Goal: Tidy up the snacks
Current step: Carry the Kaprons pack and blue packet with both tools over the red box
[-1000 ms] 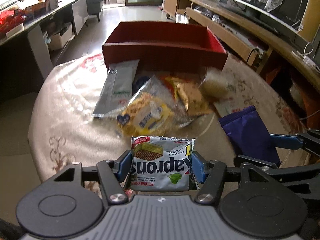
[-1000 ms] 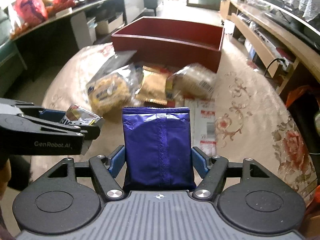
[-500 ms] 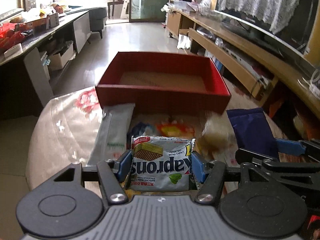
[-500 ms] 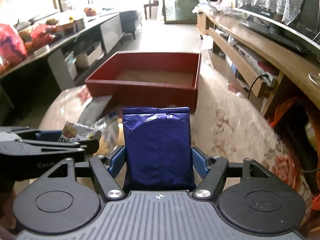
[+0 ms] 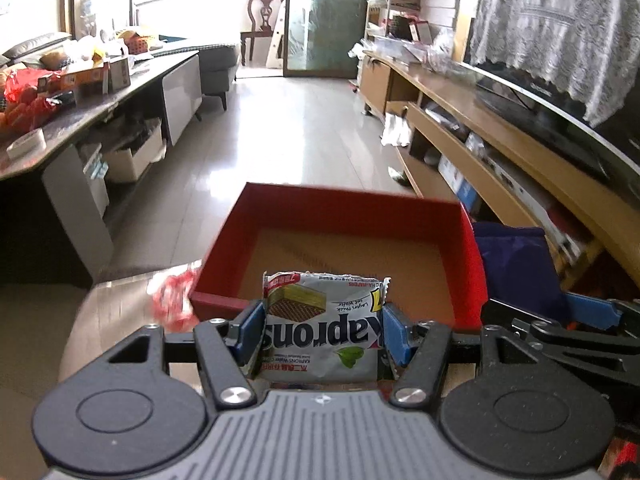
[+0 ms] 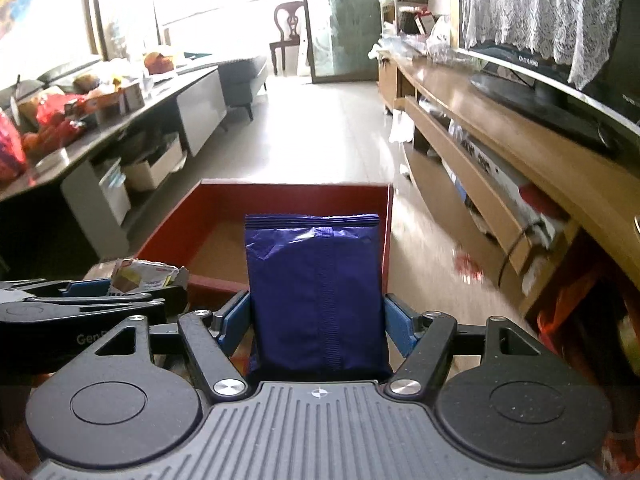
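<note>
A long room with a pale glossy floor (image 5: 304,128) runs ahead to a glass door and a wooden chair (image 5: 262,16); a dark counter (image 5: 100,104) piled with boxes and red bags lines one side, and a wooden TV cabinet (image 6: 520,168) with a television under a lace cover lines the other. Close in, a red box (image 5: 224,256) with a brown cardboard floor sits on a cloth-covered table (image 5: 104,312), whose floral print is blurred. The left gripper (image 5: 324,328) has its blue pads pressed against the sides of a grey wafer packet (image 5: 324,320), held upright in front of the box's near wall. The right gripper (image 6: 318,316) pinches a purple packet (image 6: 316,292) the same way, standing up in front of the box's right half. Each gripper shows side-on at the edge of the other's view. The lower ends of both packets are hidden behind the gripper bodies, and the table beneath them is mostly covered.
</note>
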Action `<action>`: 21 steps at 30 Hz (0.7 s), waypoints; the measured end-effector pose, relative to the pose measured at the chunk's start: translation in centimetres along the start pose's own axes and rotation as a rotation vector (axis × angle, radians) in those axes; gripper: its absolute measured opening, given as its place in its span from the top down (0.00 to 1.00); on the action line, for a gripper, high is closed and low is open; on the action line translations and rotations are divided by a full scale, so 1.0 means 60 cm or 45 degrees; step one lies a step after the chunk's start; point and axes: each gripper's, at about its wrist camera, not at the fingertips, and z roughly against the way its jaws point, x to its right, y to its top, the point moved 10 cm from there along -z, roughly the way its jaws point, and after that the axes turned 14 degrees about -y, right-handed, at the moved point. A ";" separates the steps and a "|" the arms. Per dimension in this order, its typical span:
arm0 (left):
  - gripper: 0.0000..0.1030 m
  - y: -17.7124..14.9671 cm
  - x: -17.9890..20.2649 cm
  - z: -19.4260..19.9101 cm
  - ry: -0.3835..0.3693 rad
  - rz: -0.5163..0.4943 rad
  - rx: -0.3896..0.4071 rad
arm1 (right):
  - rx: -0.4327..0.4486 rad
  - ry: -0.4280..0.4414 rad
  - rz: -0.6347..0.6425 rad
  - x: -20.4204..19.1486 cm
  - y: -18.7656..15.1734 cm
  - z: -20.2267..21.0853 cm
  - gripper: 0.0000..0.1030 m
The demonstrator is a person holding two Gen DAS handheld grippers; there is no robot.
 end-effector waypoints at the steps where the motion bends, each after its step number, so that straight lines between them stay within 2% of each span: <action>1: 0.40 0.011 -0.004 -0.011 0.004 0.006 0.005 | 0.005 -0.001 -0.004 0.000 0.009 -0.009 0.26; 6: 0.40 0.044 -0.017 -0.059 0.026 0.016 0.011 | 0.027 -0.007 -0.003 -0.006 0.046 -0.056 0.26; 11: 0.40 0.057 -0.028 -0.110 0.064 0.002 -0.003 | 0.006 0.003 -0.025 -0.004 0.060 -0.107 0.26; 21: 0.40 0.034 -0.079 -0.181 0.110 0.041 -0.083 | -0.076 0.045 -0.025 -0.036 0.043 -0.189 0.26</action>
